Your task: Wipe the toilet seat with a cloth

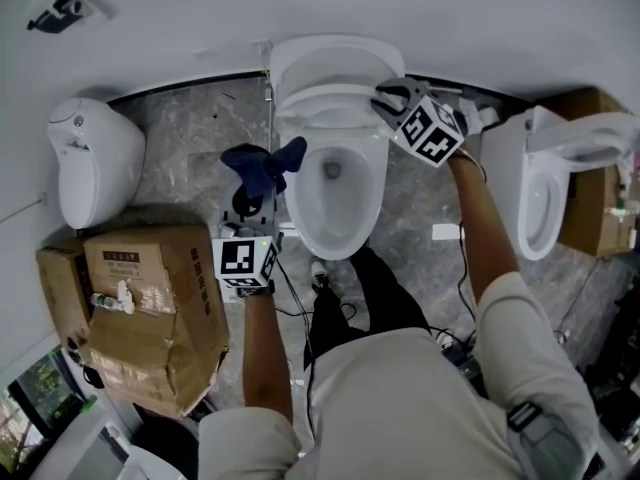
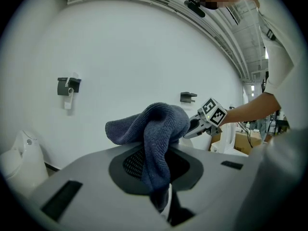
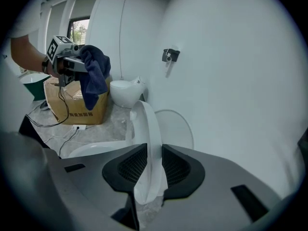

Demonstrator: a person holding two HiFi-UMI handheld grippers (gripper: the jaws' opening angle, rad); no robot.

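The white toilet (image 1: 335, 183) stands in the middle of the head view, its lid (image 1: 335, 63) leaning back against the wall. My right gripper (image 1: 385, 103) is shut on the toilet seat (image 1: 320, 106) at its right rear and holds it lifted off the bowl. In the right gripper view the seat (image 3: 149, 143) runs edge-on between the pads of the right gripper (image 3: 150, 170), with the lid (image 3: 175, 129) behind. My left gripper (image 1: 250, 200) hangs left of the bowl, shut on a dark blue cloth (image 1: 262, 165). The cloth (image 2: 154, 129) bunches up over the left gripper (image 2: 156, 170).
A battered cardboard box (image 1: 150, 308) sits at the lower left, a white toilet unit (image 1: 95, 158) behind it. Another toilet (image 1: 545, 188) and a box stand at the right. Cables (image 1: 300, 298) trail over the marble floor by the person's legs.
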